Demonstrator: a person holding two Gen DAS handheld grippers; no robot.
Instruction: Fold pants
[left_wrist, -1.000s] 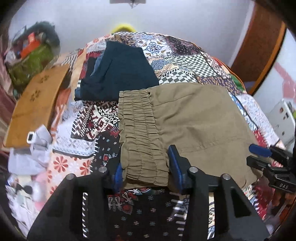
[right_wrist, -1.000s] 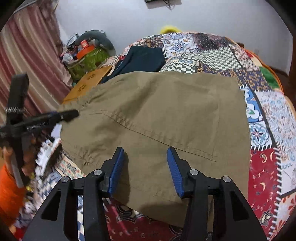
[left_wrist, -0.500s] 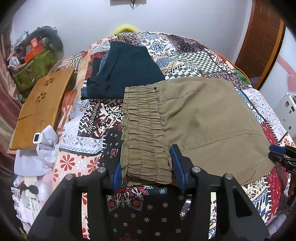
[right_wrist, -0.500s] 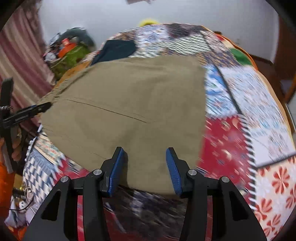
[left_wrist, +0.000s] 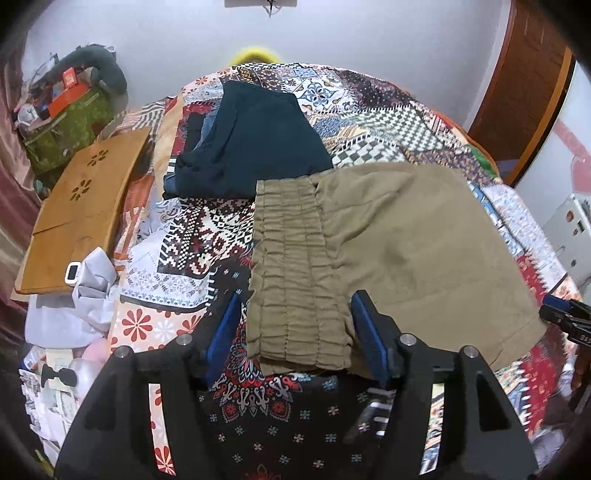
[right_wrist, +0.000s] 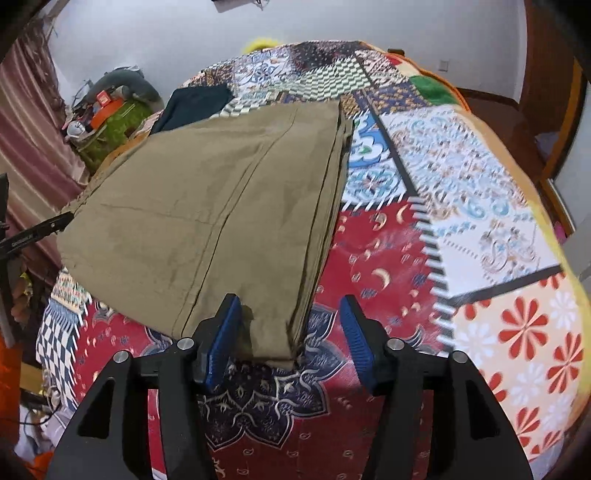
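The khaki pants (left_wrist: 399, 236) lie flat as a folded packet on the patchwork bedspread (right_wrist: 461, 206), just in front of a dark navy garment (left_wrist: 255, 147).

**Change since one second ago.** The right gripper (right_wrist: 290, 334) has shifted sideways from the middle of the near edge to the packet's right-hand corner, where the stacked layer edges show. The left gripper (left_wrist: 295, 332) has held its station at the elastic waistband (left_wrist: 291, 266). The packet itself keeps its outline. Judgement: the tools are now set at the two near corners, which suits a further fold or a lift of the whole packet.

**Gripper state.**
- Left: jaws spread wide, straddling the near end of the waistband; nothing clamped.
- Right: jaws spread wide, the corner of the packet lying between them; nothing clamped.

**Orientation.** In the left wrist view the waistband runs from near to far along the packet's left side, and the legs extend rightward from it. The long axis therefore lies left to right across the bed, waistband end on the left.
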